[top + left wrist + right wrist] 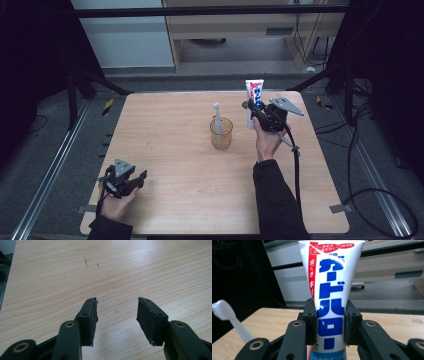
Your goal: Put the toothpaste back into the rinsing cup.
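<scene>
A white toothpaste tube with blue and red lettering stands upright, cap end down, in my right gripper, which is shut on its middle. In the right gripper view the two black pads press both sides of the tube. Left of it stands a clear amber cup with a white toothbrush upright inside; the brush head shows at the left of the right gripper view. My left gripper rests low at the near left of the table, open, with bare wood between its jaws.
The wooden table has a few small dark marks ahead of the left gripper. A cable trails from the right gripper across the right side. Dark frame rails and floor cables surround the table.
</scene>
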A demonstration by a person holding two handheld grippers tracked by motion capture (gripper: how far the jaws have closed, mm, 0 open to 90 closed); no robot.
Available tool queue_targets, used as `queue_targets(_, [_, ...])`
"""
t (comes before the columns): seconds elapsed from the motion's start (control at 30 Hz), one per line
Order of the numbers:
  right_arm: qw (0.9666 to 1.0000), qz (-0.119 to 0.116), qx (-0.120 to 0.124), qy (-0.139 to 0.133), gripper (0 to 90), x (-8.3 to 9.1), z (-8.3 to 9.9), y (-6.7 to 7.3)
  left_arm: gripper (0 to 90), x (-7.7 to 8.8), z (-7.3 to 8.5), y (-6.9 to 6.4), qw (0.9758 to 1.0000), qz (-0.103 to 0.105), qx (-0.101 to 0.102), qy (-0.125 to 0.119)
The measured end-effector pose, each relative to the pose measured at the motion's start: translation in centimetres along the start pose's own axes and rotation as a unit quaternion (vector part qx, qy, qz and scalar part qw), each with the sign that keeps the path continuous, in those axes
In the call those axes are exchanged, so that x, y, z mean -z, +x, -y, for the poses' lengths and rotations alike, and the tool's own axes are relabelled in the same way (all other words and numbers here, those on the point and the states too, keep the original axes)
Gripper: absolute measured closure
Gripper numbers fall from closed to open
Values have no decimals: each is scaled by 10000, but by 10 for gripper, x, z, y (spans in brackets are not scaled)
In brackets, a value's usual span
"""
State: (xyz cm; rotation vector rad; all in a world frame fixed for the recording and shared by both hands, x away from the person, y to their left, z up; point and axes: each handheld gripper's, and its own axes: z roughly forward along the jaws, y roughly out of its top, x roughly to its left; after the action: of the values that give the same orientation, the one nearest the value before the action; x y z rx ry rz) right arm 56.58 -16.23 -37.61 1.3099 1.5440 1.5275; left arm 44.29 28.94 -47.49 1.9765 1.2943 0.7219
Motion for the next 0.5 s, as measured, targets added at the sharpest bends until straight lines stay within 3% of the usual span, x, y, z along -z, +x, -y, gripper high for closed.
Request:
queue_targets(0.2, [9997,30,-68,-240,691,-10,-2,2,496,0,0,0,10000,-1,10,-4])
queue_targets(0.5, [9996,-30,-42,-280,691,-27,0,9,497,0,0,1,10000,-10,24,3])
